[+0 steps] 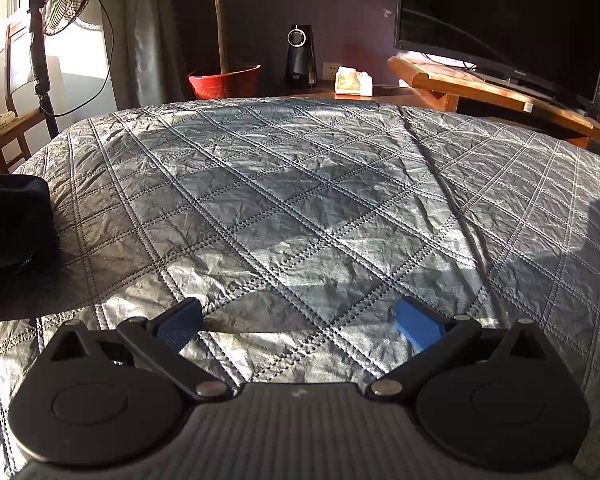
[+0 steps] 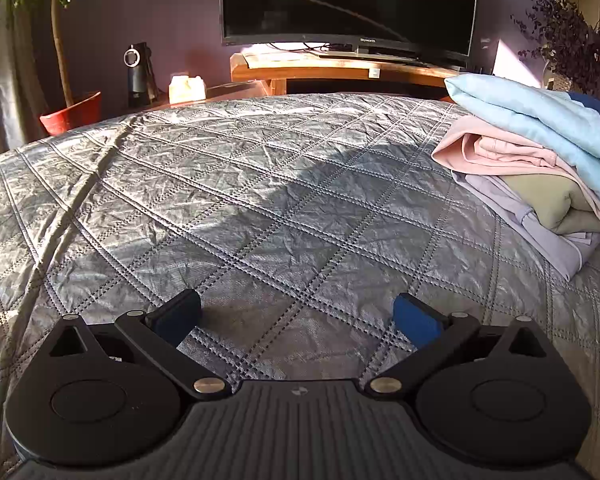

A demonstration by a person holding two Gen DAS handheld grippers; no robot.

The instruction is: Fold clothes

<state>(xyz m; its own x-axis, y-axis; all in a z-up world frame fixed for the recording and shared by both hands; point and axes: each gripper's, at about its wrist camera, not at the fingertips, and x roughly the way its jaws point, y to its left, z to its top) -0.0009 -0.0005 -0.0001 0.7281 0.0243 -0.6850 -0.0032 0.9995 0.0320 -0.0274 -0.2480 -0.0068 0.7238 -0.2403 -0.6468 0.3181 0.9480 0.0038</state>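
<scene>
Folded clothes stack (image 2: 540,168) on bedspread (image 2: 260,200), right side; TV (image 2: 348,0) on stand (image 2: 340,68) behind bed.

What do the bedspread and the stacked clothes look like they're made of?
Bedspread: seemingly a thin quilted synthetic with a satin-like sheen; crinkled, with stitched diamond lines. Stacked clothes: soft matte fabrics, probably cotton or knit; rounded folds, no shine.

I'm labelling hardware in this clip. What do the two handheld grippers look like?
Both look alike. The left gripper and right gripper each have a black ribbed body with a small round emblem at its top centre, two round black discs at the sides, and black linkage arms joined by silver pins. The blue fingers are flat, blocky pads. No cables, sleeves or hands show.
</scene>
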